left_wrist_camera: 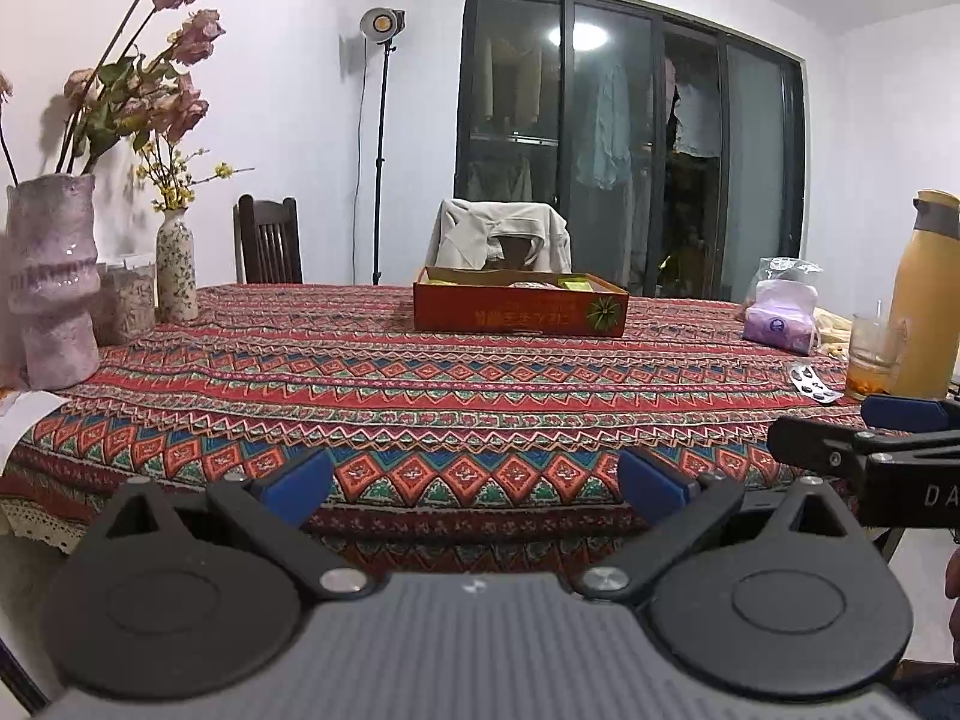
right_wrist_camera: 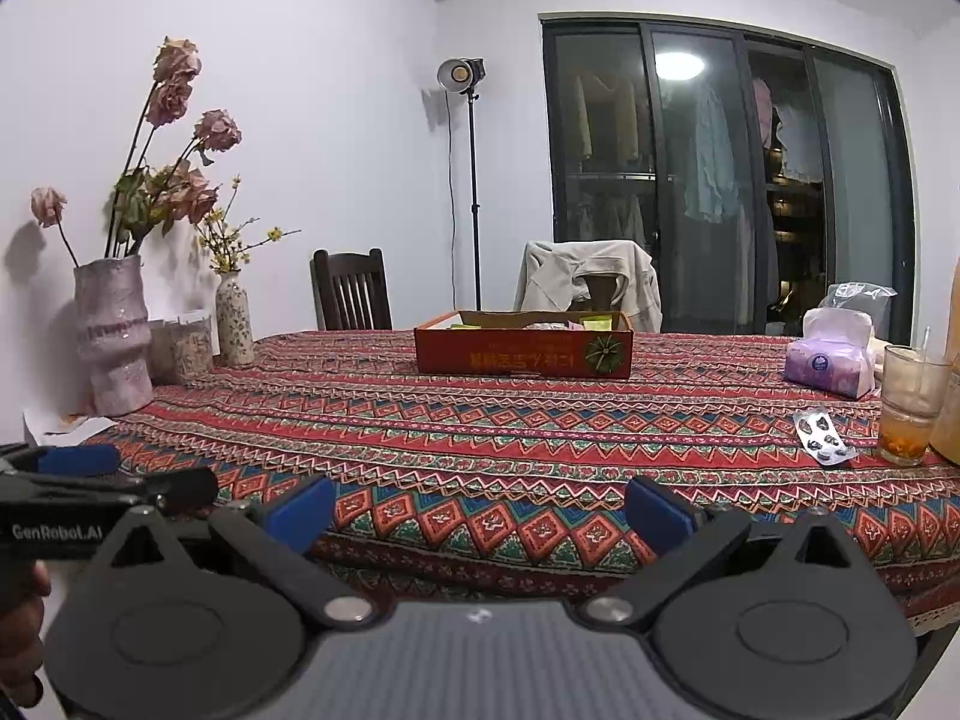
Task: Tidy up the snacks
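A shallow red cardboard box (left_wrist_camera: 519, 311) (right_wrist_camera: 523, 353) sits far back on the patterned tablecloth, holding several snack packets whose yellow-green tops (left_wrist_camera: 575, 283) (right_wrist_camera: 595, 321) show over its rim. My left gripper (left_wrist_camera: 475, 486) hangs open at the table's near edge, nothing between its blue pads. My right gripper (right_wrist_camera: 480, 510) is likewise open and empty at the near edge. Each gripper shows at the side of the other's view, the right one (left_wrist_camera: 864, 450) from the left wrist and the left one (right_wrist_camera: 108, 480) from the right wrist. Both are well short of the box.
Two vases with dried flowers (left_wrist_camera: 54, 282) (right_wrist_camera: 234, 324) and a jar (left_wrist_camera: 125, 300) stand at the left. At the right are a tissue pack (right_wrist_camera: 831, 354), a blister pack (right_wrist_camera: 822, 429), a glass of tea (right_wrist_camera: 909, 411) and a yellow bottle (left_wrist_camera: 924, 294). Chairs (right_wrist_camera: 351, 294) stand behind the table.
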Available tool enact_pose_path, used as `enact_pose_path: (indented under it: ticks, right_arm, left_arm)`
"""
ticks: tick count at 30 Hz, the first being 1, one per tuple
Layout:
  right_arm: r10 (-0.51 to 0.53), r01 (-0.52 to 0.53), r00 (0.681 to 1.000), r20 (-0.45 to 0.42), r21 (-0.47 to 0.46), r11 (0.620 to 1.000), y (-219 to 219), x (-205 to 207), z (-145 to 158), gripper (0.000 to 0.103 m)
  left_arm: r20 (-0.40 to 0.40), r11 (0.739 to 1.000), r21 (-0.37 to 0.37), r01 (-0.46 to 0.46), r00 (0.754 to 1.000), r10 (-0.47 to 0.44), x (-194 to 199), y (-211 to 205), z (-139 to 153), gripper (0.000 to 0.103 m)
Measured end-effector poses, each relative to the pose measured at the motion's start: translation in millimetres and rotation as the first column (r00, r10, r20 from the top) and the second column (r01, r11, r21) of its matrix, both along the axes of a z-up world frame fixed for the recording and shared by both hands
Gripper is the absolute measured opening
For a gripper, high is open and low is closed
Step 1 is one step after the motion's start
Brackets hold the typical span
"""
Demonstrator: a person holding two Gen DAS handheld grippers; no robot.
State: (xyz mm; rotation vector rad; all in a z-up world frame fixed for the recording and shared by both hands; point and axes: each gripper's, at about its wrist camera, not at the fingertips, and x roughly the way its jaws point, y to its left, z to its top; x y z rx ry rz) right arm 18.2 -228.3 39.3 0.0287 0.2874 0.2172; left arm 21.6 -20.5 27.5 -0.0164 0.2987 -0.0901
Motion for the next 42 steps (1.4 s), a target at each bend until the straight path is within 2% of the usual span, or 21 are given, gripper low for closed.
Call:
enact_pose_path:
  ticks: [42]
  right_arm:
    - [0.004, -0.004, 1.0, 0.009, 0.009, 1.0, -1.0, 4.5, 5.7, 0.103]
  left_arm:
    - [0.006, 1.0, 0.012, 0.004, 1.0, -0.004, -0.1, 0.0, 0.7, 0.103]
